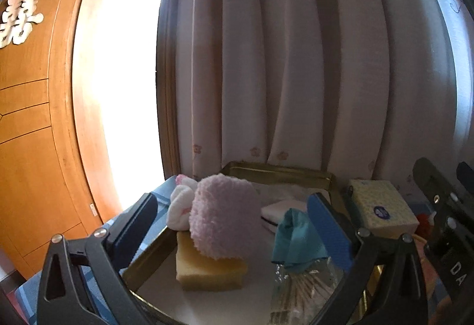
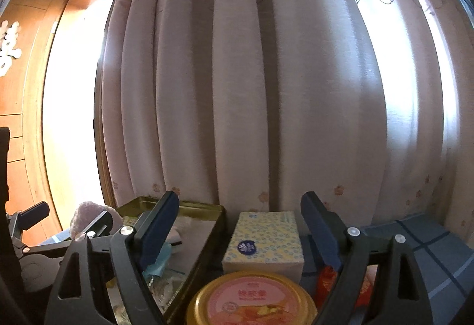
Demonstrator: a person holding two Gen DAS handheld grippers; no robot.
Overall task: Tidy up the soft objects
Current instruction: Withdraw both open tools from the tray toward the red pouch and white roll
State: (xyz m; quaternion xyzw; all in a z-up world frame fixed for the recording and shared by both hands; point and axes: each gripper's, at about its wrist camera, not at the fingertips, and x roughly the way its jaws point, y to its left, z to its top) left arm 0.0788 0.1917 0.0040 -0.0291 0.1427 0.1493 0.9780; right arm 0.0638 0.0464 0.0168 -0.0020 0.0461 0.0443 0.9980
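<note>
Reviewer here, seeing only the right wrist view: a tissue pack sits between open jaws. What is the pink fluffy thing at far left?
Observer: A pink sock, lying in the tin on a yellow sponge.
Operator: Is the left gripper holding it?
Observer: No. The left gripper is open, its fingers on either side of the sock without pressing it.
Operator: Anything else in the tin?
Observer: A teal-topped clear bag and a white cloth.

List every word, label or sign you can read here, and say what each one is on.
"囍": white cut-out sign on the orange wooden door.
"DA": white letters on the black right gripper body, cut off at the frame edge.
Pink lid label of the gold-rimmed round tub: Chinese characters, too blurred.
Blue round logo on the yellow patterned tissue pack: too small.
</note>
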